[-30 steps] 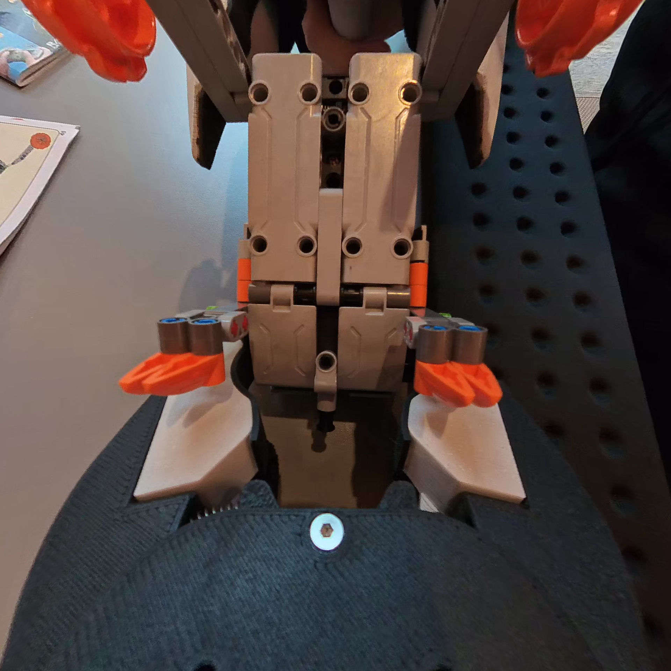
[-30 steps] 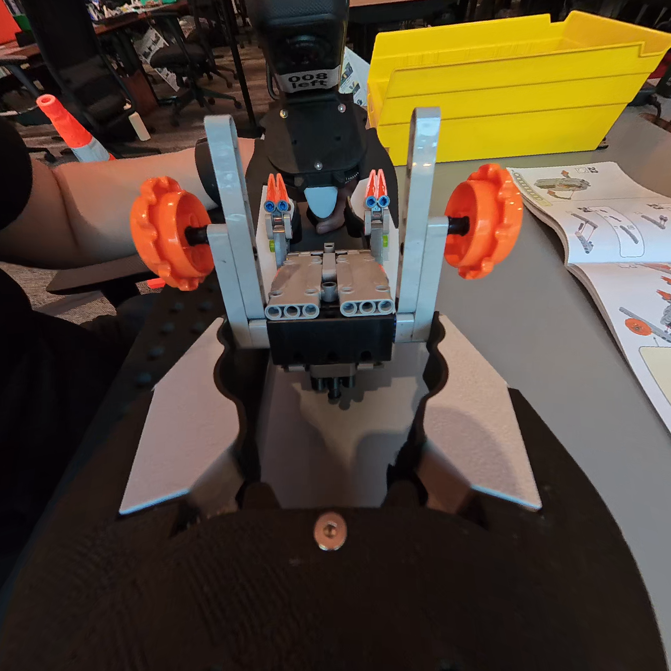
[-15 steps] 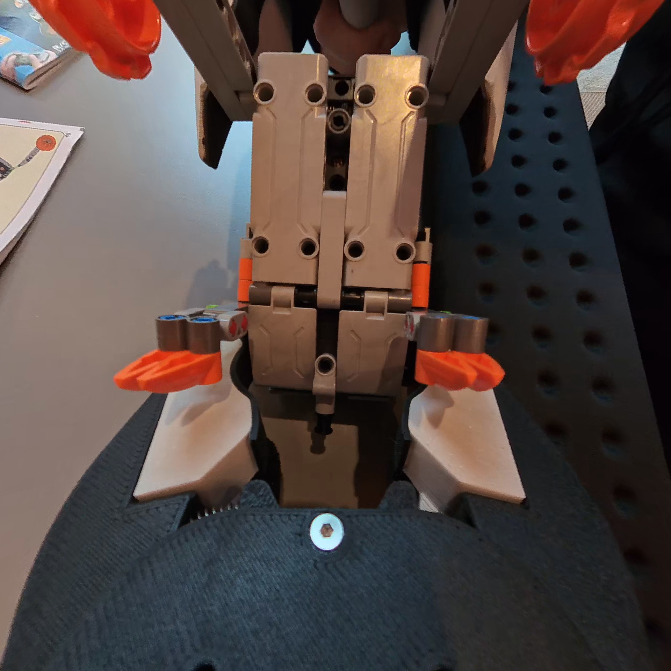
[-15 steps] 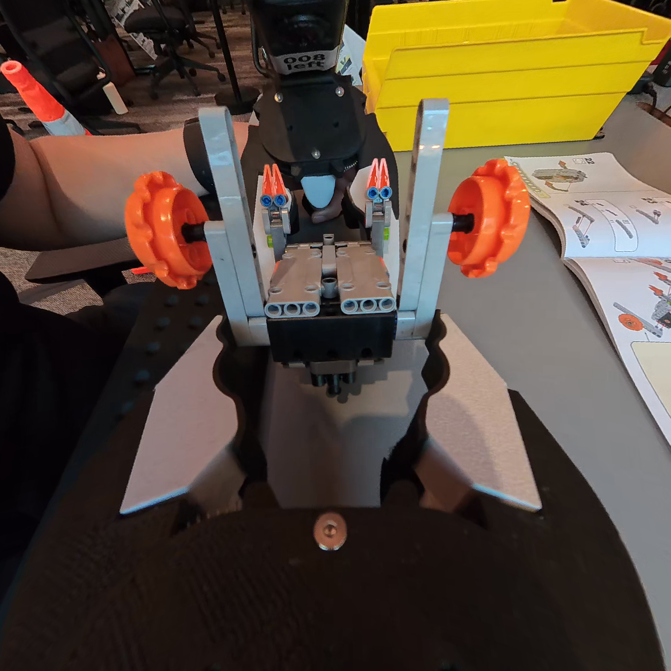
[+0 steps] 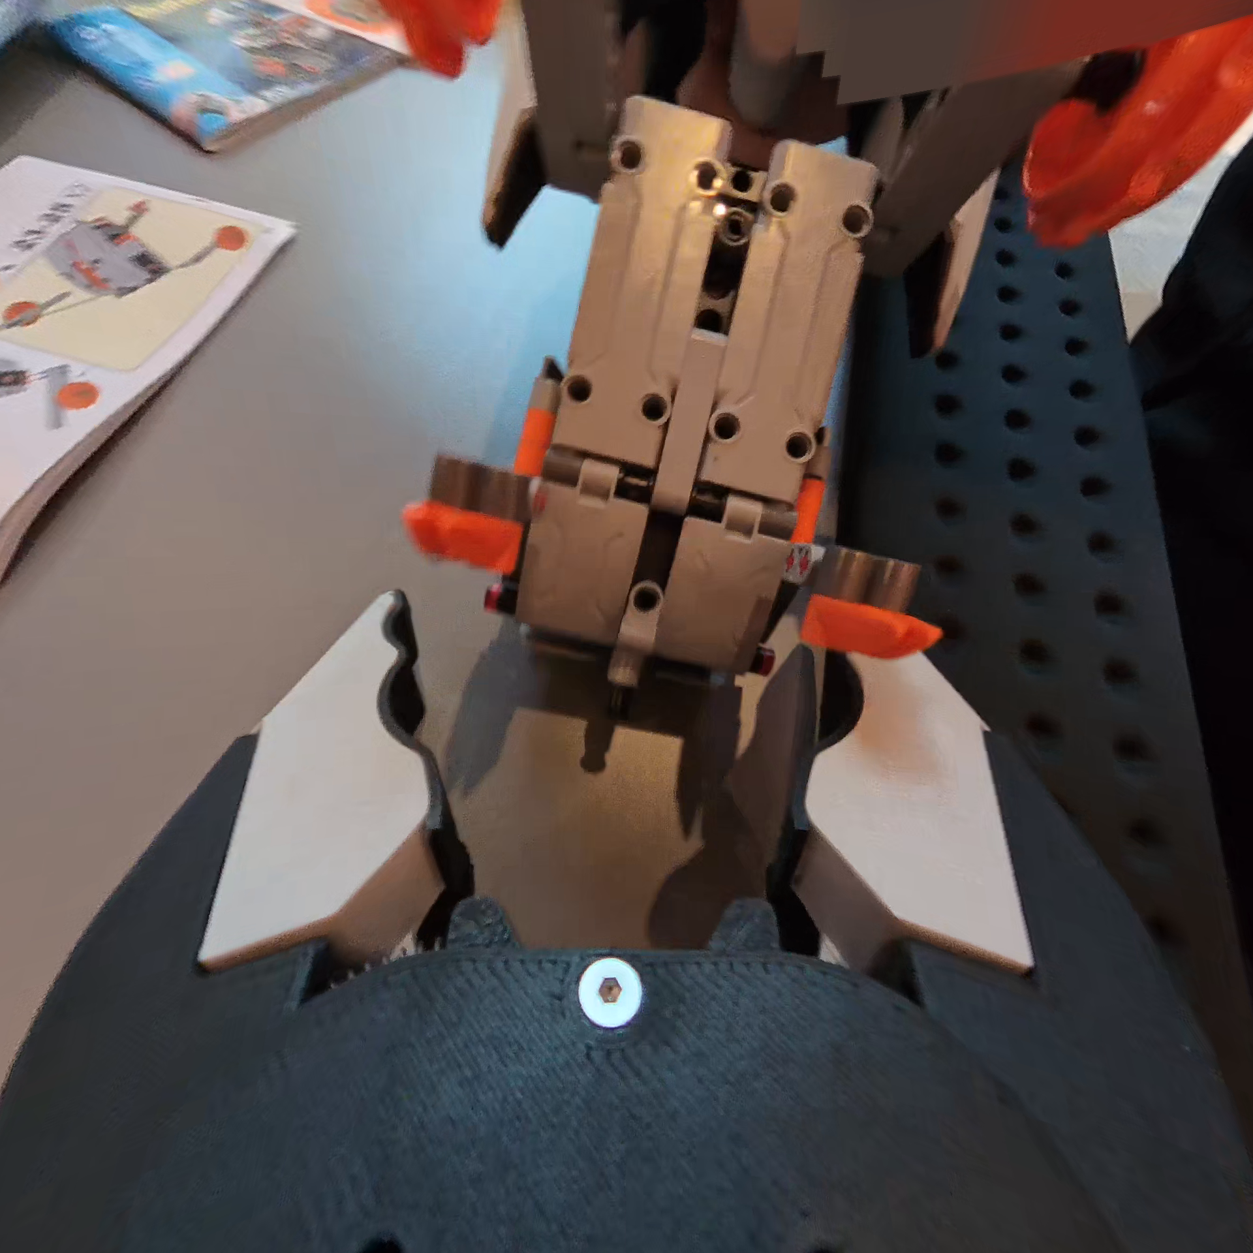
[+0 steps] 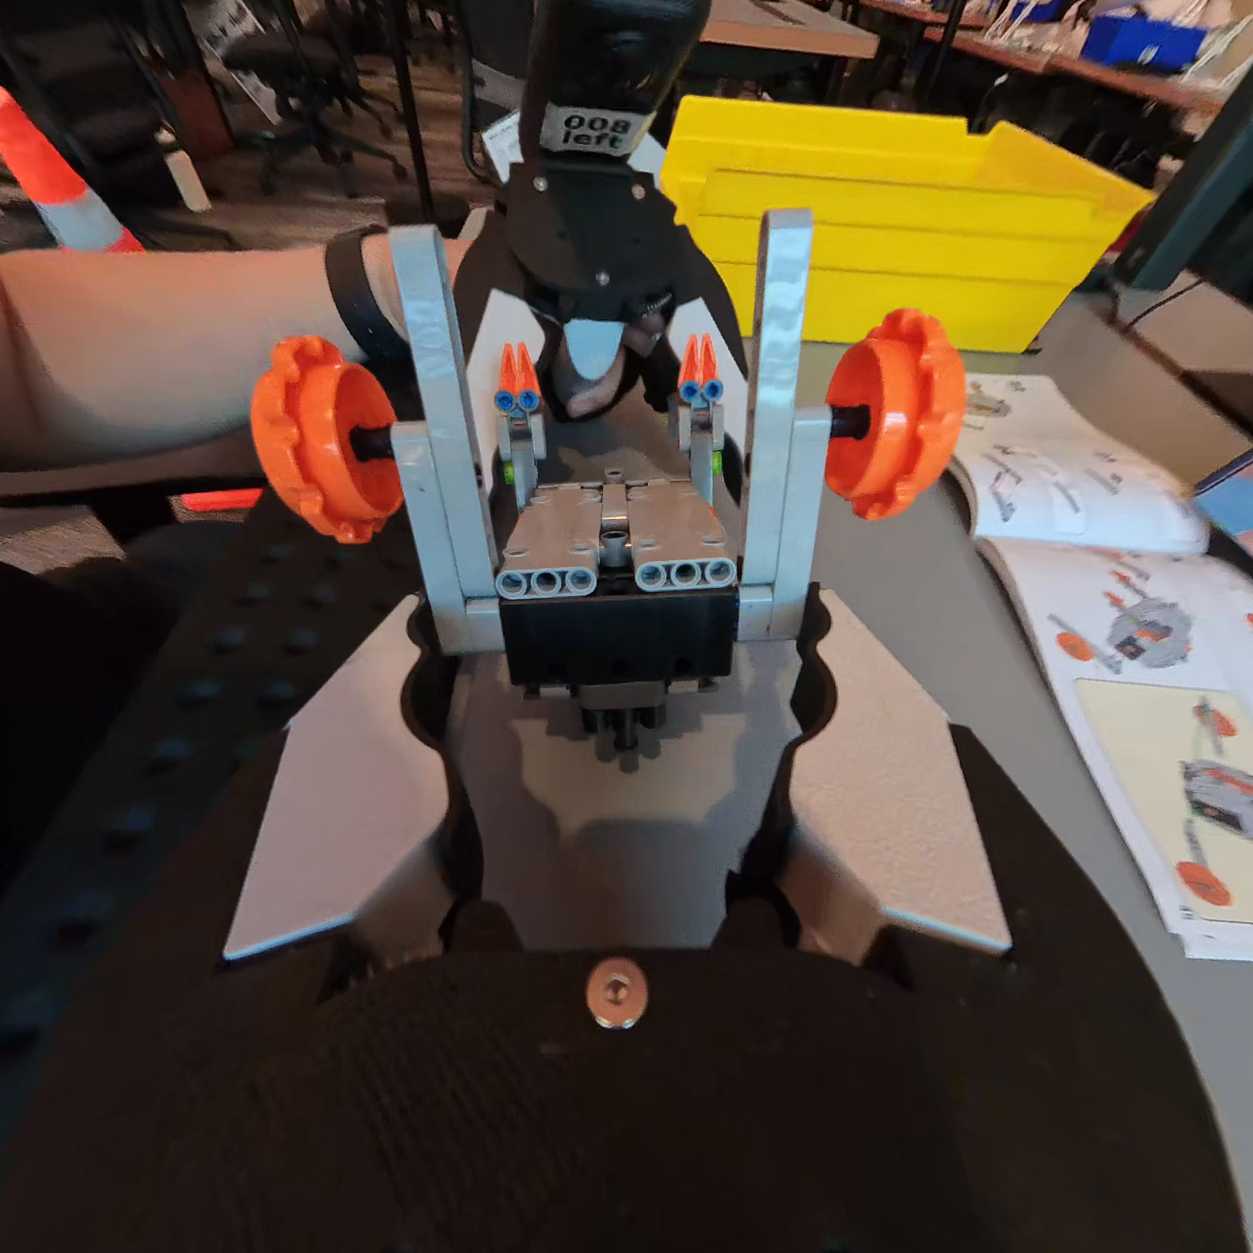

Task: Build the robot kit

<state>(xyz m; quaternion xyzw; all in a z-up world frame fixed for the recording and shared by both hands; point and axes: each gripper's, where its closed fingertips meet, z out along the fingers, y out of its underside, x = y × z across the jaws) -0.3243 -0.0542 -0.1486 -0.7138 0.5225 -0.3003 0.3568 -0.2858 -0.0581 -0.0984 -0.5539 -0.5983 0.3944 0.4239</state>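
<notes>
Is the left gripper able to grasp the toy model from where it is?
Likely yes: the left gripper is open, and the toy model sits just ahead of it, nothing between.

Brick model (image 5: 685, 434) between both tongs' fingers.

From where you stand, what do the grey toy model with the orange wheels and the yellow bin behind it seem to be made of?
The grey toy model with orange wheels looks like moulded hard plastic: smooth, slightly glossy panels with round pin holes, and shiny orange wheels. The yellow bin also looks like rigid plastic, with an even colour, soft sheen and moulded ridges. The right tool clamping the model seems 3D-printed plastic, going by its fine ribbed texture.
</notes>
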